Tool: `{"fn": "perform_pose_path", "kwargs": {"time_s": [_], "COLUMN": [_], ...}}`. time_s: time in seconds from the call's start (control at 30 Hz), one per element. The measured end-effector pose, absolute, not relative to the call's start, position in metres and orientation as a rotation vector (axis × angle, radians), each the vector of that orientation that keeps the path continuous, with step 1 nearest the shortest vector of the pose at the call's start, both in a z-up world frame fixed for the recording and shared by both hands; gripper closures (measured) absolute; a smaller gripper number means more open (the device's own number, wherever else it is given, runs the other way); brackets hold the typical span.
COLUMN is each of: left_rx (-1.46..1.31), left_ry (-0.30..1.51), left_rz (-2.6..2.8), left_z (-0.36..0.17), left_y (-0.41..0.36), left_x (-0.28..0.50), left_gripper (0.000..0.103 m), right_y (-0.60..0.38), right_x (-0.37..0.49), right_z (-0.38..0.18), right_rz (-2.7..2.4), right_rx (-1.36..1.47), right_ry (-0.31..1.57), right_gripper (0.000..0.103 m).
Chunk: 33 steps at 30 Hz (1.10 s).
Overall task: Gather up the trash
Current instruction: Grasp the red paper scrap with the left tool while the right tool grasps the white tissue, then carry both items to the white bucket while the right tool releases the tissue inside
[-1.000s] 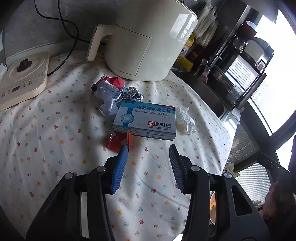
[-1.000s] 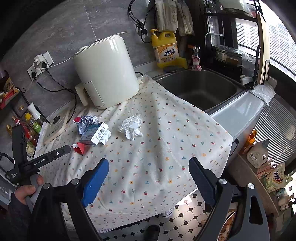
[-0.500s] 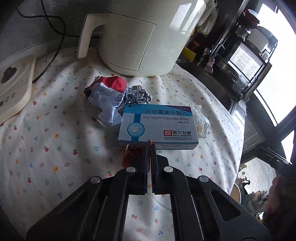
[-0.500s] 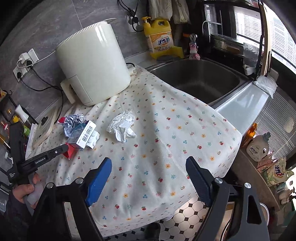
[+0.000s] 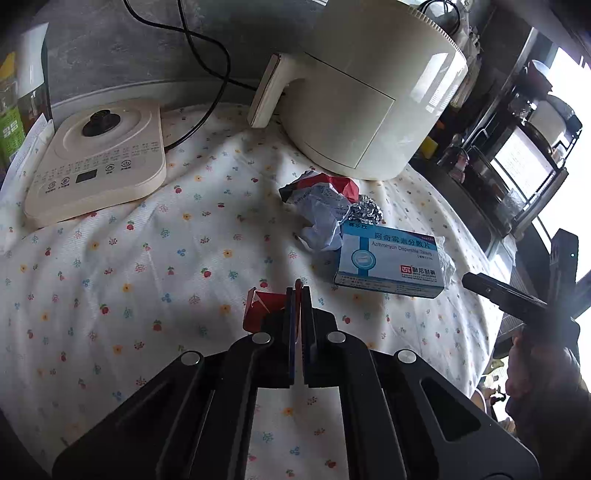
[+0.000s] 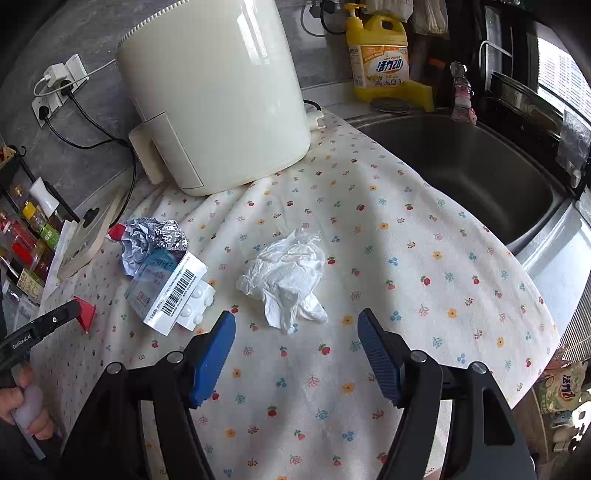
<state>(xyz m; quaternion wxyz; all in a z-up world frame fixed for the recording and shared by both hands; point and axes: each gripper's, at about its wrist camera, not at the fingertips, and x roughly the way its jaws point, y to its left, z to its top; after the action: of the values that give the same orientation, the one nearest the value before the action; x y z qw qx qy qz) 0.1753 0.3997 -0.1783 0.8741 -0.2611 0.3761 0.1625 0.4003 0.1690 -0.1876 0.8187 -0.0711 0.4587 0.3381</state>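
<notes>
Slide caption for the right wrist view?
Open right gripper nears crumpled tissue; left gripper pinches red scrap.

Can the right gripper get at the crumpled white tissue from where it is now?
Probably yes. The right gripper is open, and the white tissue lies on the tablecloth just ahead of its fingertips with nothing between them. The medicine box sits off to one side, apart from the tissue.

From my remote feed, a grey stone-look wall [image 6: 85, 33] backed the worktop [image 6: 406, 258], which was draped in a flowered cloth. A steel sink [image 6: 480, 173] sat at its far end, beneath a bright window [image 6: 561, 74]. A white socket strip [image 6: 55, 88] hung on the wall.
</notes>
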Motion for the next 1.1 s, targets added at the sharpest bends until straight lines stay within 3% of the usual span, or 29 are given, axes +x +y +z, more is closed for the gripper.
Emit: {"fn": "perform_pose_path", "kwargs": {"time_s": [0.27,0.3,0.4,0.43,0.5,1.1], "left_rx": [-0.569,-0.573,-0.575,-0.579,-0.588,-0.574], "left_ry": [0.756,0.753,0.740,0.734,0.723,0.652], "left_rz": [0.439,0.453,0.485,0.495,0.511,0.430], "left_z": [-0.173,-0.172,-0.169,-0.168,-0.166,-0.139], "left_y": [0.408,0.410,0.410,0.411,0.409,0.329], "left_x": [0.136,0.130,0.115,0.111,0.105,0.103], "left_gripper": [0.100,0.100,0.100,0.100,0.100,0.100], "right_y": [0.202,0.204,0.208,0.209,0.207,0.113], "right_x": [0.417,0.418,0.418,0.417,0.414,0.369], "right_z": [-0.200,-0.203,-0.209,-0.210,-0.209,-0.149], "right_rz": [0.736,0.733,0.756,0.753,0.760,0.783], "right_rx": [-0.204,-0.215,-0.221,-0.226,-0.219,-0.144], "right_ry": [0.969,0.977,1.011,1.004,1.003,0.928], "right_gripper": [0.035,0.038,0.079,0.087,0.091,0.094]}}
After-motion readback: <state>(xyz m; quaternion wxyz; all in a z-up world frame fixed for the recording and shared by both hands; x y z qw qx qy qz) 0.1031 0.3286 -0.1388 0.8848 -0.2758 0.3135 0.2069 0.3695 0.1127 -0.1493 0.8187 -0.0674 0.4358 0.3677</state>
